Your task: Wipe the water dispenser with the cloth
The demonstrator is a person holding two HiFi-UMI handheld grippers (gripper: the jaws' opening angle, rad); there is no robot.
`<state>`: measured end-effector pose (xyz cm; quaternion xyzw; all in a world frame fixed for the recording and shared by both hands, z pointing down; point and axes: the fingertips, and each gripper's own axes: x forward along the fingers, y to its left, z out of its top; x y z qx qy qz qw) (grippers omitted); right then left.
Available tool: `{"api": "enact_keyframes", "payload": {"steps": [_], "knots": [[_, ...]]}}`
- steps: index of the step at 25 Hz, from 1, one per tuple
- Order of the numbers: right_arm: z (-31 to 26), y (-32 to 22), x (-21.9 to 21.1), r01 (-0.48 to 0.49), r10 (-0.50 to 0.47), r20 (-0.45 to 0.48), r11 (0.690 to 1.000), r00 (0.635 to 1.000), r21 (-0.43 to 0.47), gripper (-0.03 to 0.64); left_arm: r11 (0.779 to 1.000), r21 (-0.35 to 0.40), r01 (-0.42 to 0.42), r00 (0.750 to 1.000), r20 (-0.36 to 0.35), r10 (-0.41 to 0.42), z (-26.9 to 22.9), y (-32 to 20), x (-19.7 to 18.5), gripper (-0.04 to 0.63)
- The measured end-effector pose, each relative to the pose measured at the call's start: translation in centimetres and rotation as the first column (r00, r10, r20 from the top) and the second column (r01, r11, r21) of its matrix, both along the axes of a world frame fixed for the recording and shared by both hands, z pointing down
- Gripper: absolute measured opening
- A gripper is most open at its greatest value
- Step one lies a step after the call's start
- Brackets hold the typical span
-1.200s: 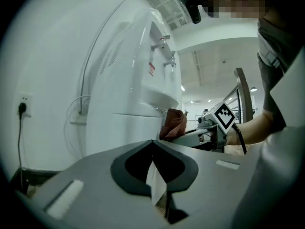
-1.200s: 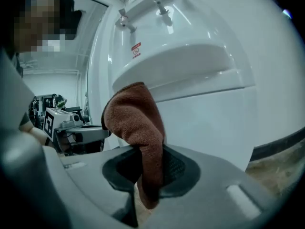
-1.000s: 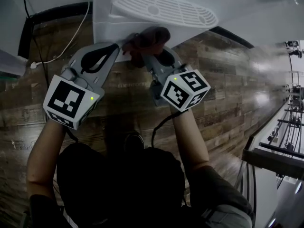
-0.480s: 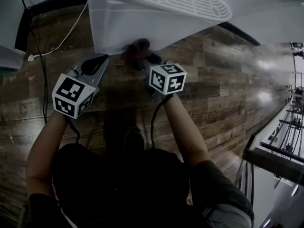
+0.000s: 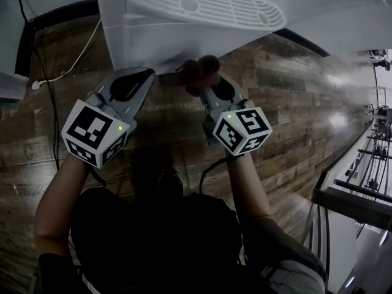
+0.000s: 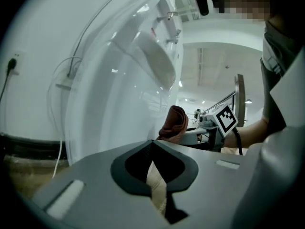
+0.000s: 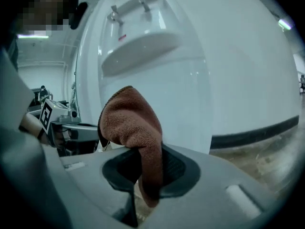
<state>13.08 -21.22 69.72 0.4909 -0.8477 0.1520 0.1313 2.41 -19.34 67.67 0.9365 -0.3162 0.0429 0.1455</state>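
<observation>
Right claw [image 5: 207, 86]: clamped on the brown cloth [image 7: 129, 120], which is held at the lower front of the white water dispenser [image 7: 200, 80], below its drip tray [image 5: 202, 8], upper centre of the head view; left claw [image 5: 149, 73] is kept closed and empty, just beside at left. Wiping is judged under way low down; the share already wiped cannot be told. No brand or label can be read.
</observation>
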Motion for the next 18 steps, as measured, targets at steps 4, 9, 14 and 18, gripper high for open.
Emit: {"api": "enact_keyframes", "payload": {"steps": [4,9,14,18], "knots": [[-6.8,-2.0,1.8,-0.035,0.061,-0.152,0.986,0.987,0.164,0.061,0.995,0.091,-0.033,0.998,-0.046,0.038,-6.1,-0.2,2.8,0.020],[-10.5,-3.1,2.7,0.000,0.091,-0.319,0.962,0.944,0.273,0.064,0.990,0.139,-0.031,0.997,-0.059,0.040,-9.1,-0.8,4.3,0.020],[-7.6,-3.2,2.5,0.013,0.052,-0.259,0.970,0.965,0.243,0.063,0.991,0.121,-0.059,0.998,0.011,0.058,-5.4,-1.1,4.4,0.020],[-2.6,-3.6,3.2,-0.021,0.061,-0.194,0.980,0.979,0.199,0.063,0.998,0.036,-0.047,0.997,0.068,0.045,-0.8,-1.0,2.9,0.020]]}}
